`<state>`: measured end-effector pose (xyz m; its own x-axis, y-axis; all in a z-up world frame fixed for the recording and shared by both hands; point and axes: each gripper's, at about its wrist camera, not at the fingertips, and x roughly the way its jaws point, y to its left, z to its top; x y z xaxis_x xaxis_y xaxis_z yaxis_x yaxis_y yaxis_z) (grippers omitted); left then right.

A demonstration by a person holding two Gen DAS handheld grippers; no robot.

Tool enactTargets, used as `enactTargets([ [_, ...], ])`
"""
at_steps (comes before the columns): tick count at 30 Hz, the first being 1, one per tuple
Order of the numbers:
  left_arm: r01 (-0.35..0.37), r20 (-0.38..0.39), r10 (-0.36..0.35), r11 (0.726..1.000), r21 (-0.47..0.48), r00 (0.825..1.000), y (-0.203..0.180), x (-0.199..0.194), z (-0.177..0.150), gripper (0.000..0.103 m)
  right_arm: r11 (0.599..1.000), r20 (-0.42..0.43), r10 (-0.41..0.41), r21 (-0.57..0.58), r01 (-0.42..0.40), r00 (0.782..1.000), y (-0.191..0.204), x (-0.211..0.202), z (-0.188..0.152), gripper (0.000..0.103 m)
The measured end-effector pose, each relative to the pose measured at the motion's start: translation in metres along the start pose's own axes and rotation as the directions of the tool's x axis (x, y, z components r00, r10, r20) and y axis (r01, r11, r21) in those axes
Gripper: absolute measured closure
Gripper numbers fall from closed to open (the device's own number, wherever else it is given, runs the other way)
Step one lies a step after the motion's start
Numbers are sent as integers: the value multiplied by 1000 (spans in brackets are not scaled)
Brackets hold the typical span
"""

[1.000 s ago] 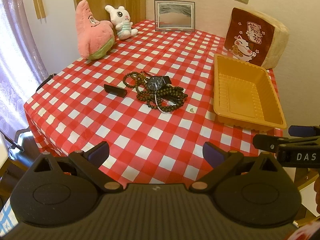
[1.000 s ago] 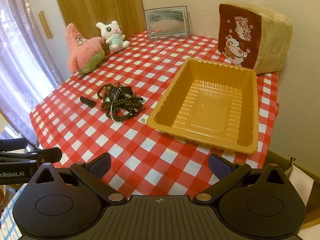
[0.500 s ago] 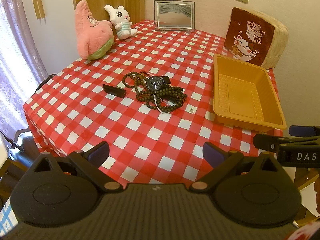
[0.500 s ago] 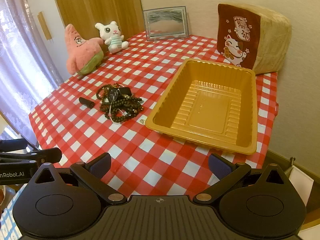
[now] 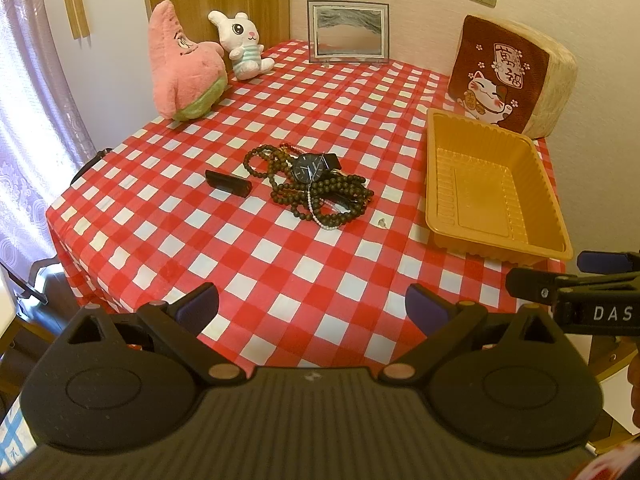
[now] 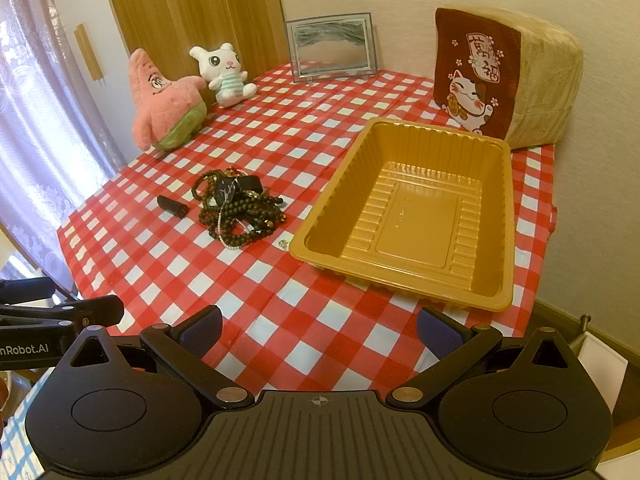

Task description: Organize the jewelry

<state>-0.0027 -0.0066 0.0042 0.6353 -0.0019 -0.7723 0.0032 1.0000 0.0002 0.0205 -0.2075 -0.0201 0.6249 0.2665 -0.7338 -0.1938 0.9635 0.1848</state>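
Spread wide and gripping nothing, my left tongs (image 5: 312,307) hang over the near edge of the worktop (image 5: 280,264) with its red-and-white checked cloth in the left wrist view. Mid-cloth lies a tangle of dark bead strands (image 5: 320,194) with a black watch (image 5: 308,167) resting on top and a thin pearl string (image 5: 316,212) threaded through it. Just left of the heap sits a small black case (image 5: 227,183); a tiny earring (image 5: 382,222) lies between the heap and the amber plastic tray (image 5: 436,184) at right. Pink starfish plush (image 5: 182,68), white rabbit plush (image 5: 242,46), framed picture (image 5: 348,32) and lucky-cat cushion (image 5: 508,76) line the far side. In the right wrist view, my right tongs (image 6: 319,330) are likewise parted and hold nothing, poised over the near cloth (image 6: 280,320). Ahead and to the right stands the tray (image 6: 316,236), holding nothing; the bead heap (image 6: 240,212) with the watch (image 6: 226,192) lies to its left, well apart from both tongs, with the earring (image 6: 283,243) just beside the tray's near corner.
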Motion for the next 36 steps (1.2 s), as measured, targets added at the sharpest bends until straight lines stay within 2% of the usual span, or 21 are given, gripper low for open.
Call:
enactTargets([
  [29,4,-2,-4,1000,-4,1000,-9,-1,4,4,1000,14,3,7,-3,1000,-9,-8,4,0],
  [32,0,-3,0,1000,2,1000,-20,1,7,4,1000,47,-16,15,15,999,-17,-9,0,0],
  [36,-9,-1,9,1000,13,1000,-23,9,3,4,999,136,-24,49,18,990,-35,-11,-10,0],
])
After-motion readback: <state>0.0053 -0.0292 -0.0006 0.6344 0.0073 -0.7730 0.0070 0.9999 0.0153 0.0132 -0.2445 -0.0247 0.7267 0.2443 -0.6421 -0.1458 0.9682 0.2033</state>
